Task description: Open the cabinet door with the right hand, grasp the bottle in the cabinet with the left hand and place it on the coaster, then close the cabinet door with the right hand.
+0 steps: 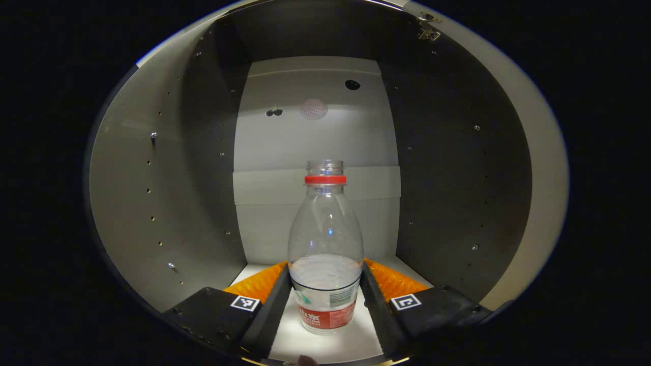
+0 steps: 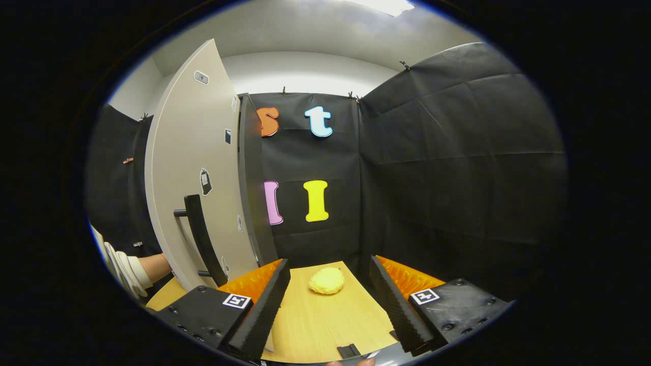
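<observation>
1. Inside the cabinet [image 1: 152,203], the left gripper [image 1: 325,284] had its jaws spread around an upright, uncapped water bottle [image 1: 325,239]; contact couldn't be told, and its red label's writing was unreadable.
2. The right gripper [image 2: 330,295] hung with jaws apart over the wooden table [image 2: 325,325], the open cabinet door [image 2: 188,168] to its left, a yellow coaster [image 2: 326,280] ahead.

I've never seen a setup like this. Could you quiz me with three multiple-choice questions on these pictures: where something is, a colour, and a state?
1. Where does the bottle stand?
A. inside the cabinet
B. on the wooden table
C. on the floor

2. What colour is the ring on the bottle's neck?
A. blue
B. red
C. green

3. How is the cabinet door?
A. shut
B. missing
C. swung open

Answers: 1 A, cabinet walls surround it, between the left claw fingers. 2 B, a red band under the capless mouth. 3 C, its edge stands away from the cabinet, beside the open right claw.
</observation>
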A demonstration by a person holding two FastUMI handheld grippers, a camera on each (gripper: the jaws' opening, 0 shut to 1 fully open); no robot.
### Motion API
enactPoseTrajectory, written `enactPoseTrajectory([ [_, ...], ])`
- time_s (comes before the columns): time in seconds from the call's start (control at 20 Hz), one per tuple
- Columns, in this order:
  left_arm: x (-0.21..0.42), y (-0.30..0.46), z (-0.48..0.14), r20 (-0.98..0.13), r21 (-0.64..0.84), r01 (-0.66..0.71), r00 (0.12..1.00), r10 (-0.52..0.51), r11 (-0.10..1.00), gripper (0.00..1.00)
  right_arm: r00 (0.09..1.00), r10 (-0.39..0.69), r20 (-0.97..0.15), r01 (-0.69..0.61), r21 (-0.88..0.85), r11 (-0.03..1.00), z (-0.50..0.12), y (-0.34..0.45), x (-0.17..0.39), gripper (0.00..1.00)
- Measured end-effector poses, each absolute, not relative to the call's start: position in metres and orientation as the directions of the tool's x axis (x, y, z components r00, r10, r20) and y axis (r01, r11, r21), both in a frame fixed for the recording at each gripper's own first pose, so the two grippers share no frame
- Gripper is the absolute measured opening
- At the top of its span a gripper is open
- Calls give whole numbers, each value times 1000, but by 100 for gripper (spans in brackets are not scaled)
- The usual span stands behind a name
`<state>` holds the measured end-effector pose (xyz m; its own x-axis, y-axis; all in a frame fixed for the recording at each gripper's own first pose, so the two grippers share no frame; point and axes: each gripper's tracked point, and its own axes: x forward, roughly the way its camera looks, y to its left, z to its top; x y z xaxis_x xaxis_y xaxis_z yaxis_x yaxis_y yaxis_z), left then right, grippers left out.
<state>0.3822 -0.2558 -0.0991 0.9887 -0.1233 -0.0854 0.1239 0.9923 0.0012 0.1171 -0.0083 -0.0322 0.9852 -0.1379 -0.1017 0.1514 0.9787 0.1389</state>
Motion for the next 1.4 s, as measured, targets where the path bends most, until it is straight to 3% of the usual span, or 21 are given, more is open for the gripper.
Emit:
enactPoseTrajectory([
  [0.35,343,-244,-72,-41,21,133,990,-132,991,76,983,-167,-80,176,125,976,-30,-15,119,98],
  [0.8,230,-180,-47,13,-18,129,992,-129,991,76,988,-151,8,150,95,984,-15,-11,126,98],
  [1.4,96,-90,-139,12,-23,114,993,-113,993,76,980,-193,47,188,106,977,-7,-13,130,98],
])
